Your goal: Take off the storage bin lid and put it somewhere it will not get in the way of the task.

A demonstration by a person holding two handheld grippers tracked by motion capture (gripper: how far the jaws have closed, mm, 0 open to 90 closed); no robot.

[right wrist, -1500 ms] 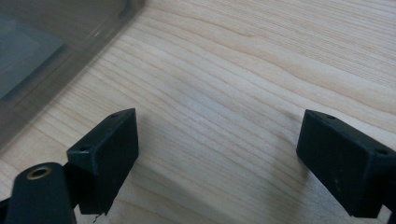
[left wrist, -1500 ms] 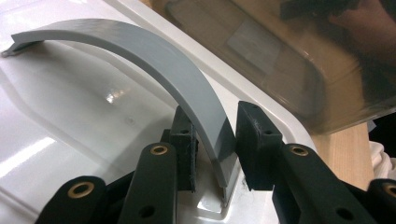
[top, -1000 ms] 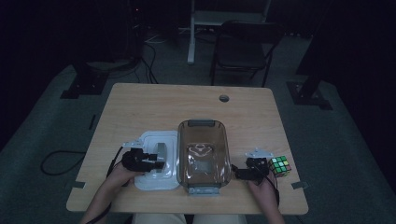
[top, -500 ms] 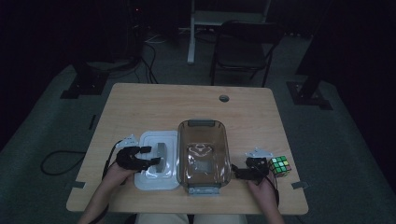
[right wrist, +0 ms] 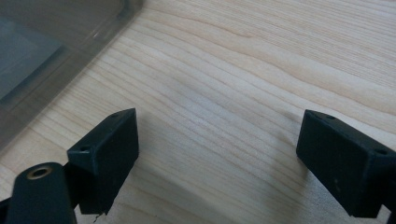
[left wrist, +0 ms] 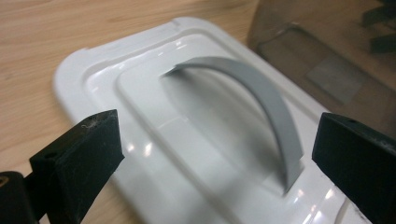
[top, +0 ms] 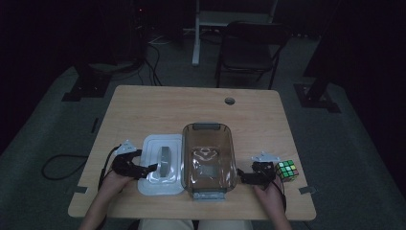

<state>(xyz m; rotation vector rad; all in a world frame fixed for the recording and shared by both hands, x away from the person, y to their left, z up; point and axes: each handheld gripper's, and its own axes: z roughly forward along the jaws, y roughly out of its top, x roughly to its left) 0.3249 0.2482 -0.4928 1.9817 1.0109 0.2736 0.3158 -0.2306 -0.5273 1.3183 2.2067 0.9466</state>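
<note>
- White lid (top: pixel 160 165) lies flat on the table (top: pixel 191 105), near the front edge on the person's left, its long side just beside the clear brown container (top: pixel 209 158).
- Its grey arched handle (left wrist: pixel 254 98) rises from the recessed middle of the lid.
- Left hand-held gripper (top: pixel 151 169) sits over the lid's left edge, pointing toward the handle; its jaws have just been opening and now stand wide apart, with the handle ahead of them and no pad touching it in the left gripper view.
- Right hand-held gripper (top: pixel 244 176) rests low at the container's right side, jaws spread wide over bare wood, holding nothing; the container's wall shows at the upper left of the right gripper view.
- Clear brown container stands uncovered in the middle of the table's front half, a grey latch at each short end.
- Colourful puzzle cube (top: pixel 286 170) sits on the table just to the right of the right hand-held gripper.
</note>
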